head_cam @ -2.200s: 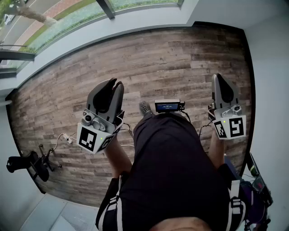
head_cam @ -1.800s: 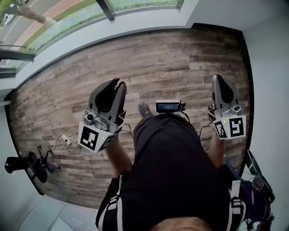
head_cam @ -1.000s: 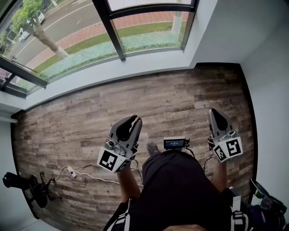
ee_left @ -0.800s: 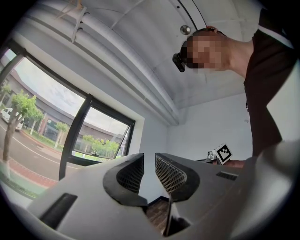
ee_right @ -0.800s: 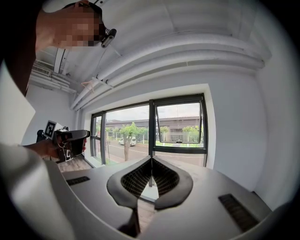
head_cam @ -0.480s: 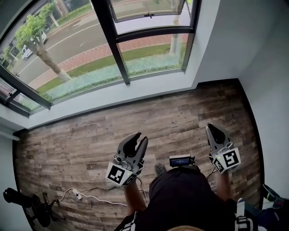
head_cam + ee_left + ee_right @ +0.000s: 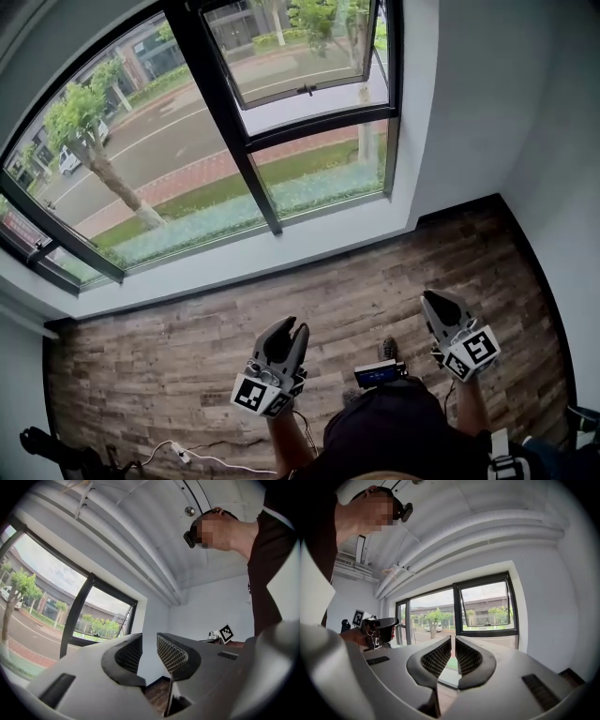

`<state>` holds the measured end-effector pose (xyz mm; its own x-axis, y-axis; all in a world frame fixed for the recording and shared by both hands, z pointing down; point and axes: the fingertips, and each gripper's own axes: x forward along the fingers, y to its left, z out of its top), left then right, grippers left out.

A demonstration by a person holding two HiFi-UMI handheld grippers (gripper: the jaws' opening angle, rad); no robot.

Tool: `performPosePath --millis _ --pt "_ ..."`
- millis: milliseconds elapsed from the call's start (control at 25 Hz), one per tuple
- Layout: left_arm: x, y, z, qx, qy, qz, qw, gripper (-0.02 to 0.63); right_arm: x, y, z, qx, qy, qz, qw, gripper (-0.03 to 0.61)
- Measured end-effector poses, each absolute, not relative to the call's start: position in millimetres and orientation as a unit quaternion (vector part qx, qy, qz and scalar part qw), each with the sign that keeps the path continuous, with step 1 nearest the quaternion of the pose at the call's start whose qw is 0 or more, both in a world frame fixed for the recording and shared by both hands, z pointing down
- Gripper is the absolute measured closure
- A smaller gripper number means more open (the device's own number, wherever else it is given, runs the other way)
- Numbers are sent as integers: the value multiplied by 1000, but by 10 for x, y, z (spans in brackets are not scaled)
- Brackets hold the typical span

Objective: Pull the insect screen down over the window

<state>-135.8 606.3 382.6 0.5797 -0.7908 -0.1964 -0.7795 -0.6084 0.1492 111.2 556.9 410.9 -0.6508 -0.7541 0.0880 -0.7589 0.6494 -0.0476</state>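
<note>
Insect screen: not in view; I judge it rolled up at top edge of window (image 7: pixel 309 141), beyond picture. Mesh likely light, flimsy, easily torn; take hold on stiff pull bar, mid-span, never on mesh. My left gripper (image 7: pixel 292 326): low over wooden floor (image 7: pixel 141 366), tilted slightly up, jaws just eased narrowly apart, empty. My right gripper (image 7: pixel 429 298): level, jaws all but closed, empty

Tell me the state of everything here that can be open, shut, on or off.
top window pane, tilted open at the bottom
insect screen, not seen over the glass
left claw, slightly open, has just been opening, empty
right claw, shut, empty
small display, lit
</note>
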Motion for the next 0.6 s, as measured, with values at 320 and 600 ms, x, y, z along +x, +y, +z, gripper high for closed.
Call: performPosePath --millis 320,600 --pt "-960 5786 3878 886 -458 -64 7 523 1335 5127 4284 380 -923 48 -23 569" --pt "-788 4658 3470 876 -476 -74 -10 522 1394 3919 4078 343 -936 46 -63 569"
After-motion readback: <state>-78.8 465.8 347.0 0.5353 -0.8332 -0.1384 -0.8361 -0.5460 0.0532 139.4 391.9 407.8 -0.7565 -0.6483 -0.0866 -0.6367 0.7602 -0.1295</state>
